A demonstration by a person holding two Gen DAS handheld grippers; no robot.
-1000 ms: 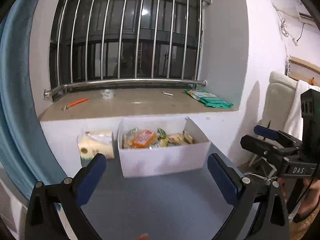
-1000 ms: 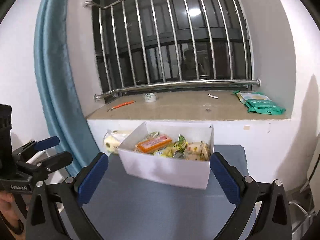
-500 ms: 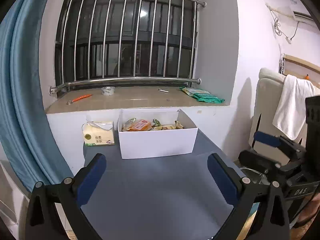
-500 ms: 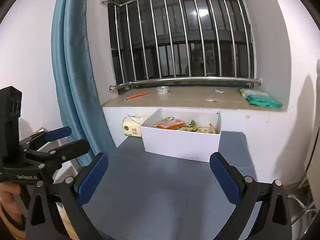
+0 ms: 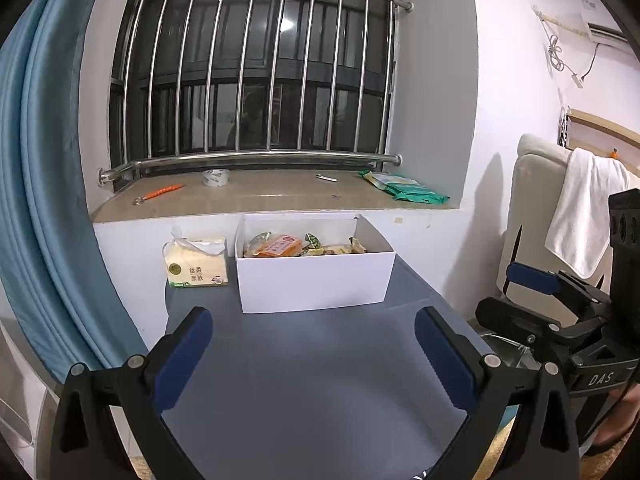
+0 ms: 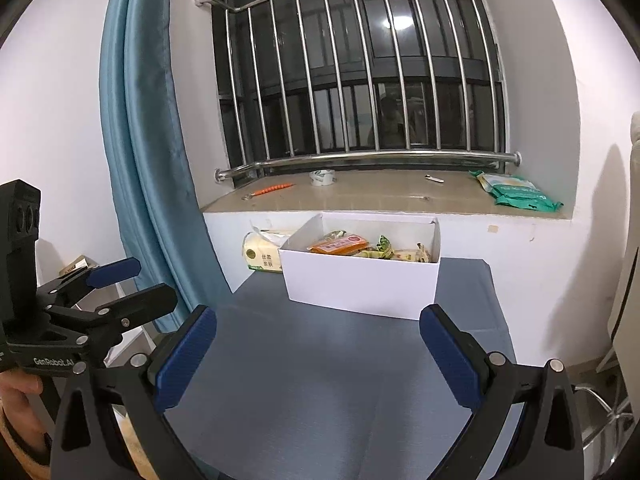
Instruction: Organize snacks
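A white cardboard box (image 5: 312, 282) (image 6: 360, 284) stands at the far end of the grey table, against the wall under the window sill. Inside lie several snack packets, among them an orange one (image 5: 280, 246) (image 6: 339, 244) and green and yellow ones (image 6: 380, 249). My left gripper (image 5: 316, 354) is open and empty, well back from the box over the near table. Open and empty too, my right gripper (image 6: 318, 350) hangs at about the same distance. Each gripper shows at the edge of the other's view: right gripper (image 5: 536, 292), left gripper (image 6: 120, 284).
A yellow tissue pack (image 5: 196, 266) (image 6: 262, 256) sits left of the box. The sill holds a tape roll (image 5: 216, 177), an orange tool (image 5: 160, 193) and green packets (image 5: 408, 191) (image 6: 516, 192). A blue curtain (image 6: 148, 152) hangs left; a chair with a white towel (image 5: 584, 216) stands right.
Both grippers have pulled back and away from the box, which now looks smaller and farther. More bare table shows in front of them. Both stay open.
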